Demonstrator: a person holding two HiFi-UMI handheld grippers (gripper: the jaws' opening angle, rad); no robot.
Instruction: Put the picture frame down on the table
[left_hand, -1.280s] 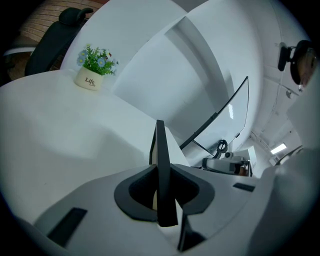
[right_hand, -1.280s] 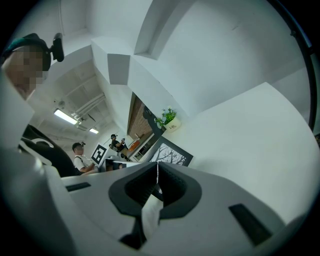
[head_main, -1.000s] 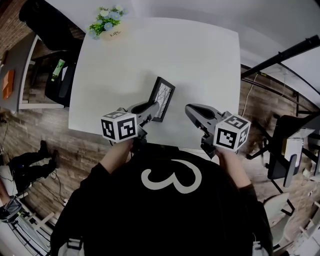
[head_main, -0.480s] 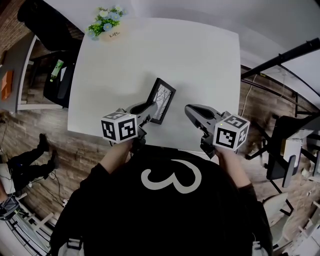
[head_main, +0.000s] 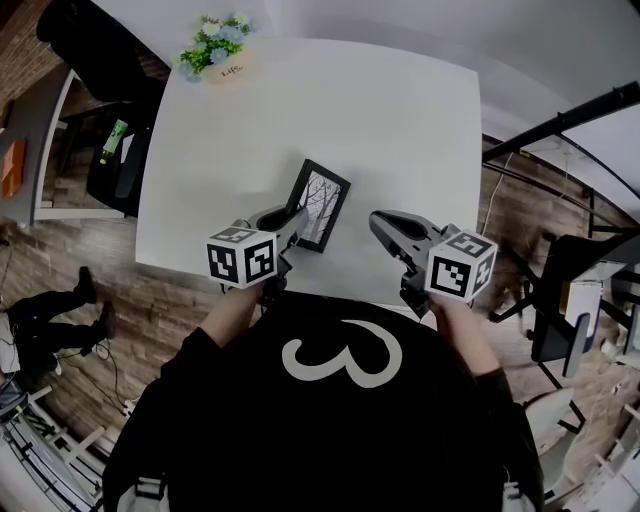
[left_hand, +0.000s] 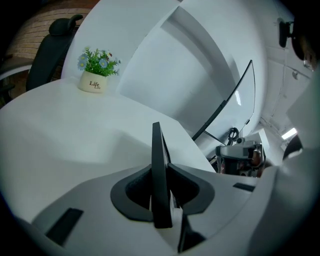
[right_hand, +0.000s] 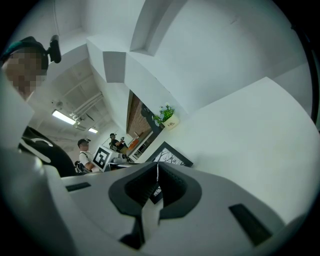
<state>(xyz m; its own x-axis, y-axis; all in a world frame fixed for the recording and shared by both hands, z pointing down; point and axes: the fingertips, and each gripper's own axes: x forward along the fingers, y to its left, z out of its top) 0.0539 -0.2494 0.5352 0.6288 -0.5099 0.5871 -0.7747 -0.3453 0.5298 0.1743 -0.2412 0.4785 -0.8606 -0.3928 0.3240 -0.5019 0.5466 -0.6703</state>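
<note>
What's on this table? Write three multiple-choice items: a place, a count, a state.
1. Where does the potted plant stand? A. at the table's far left corner B. at its near right corner C. at its centre
2. How many grippers hold the picture frame? A. none B. one C. two
3. How is the right gripper? A. shut, empty B. shut on the frame C. wide open
Answers: 1 A, the head view shows it at that corner. 2 B, only the left gripper clamps the frame's edge. 3 A, its jaws meet with nothing between.
</note>
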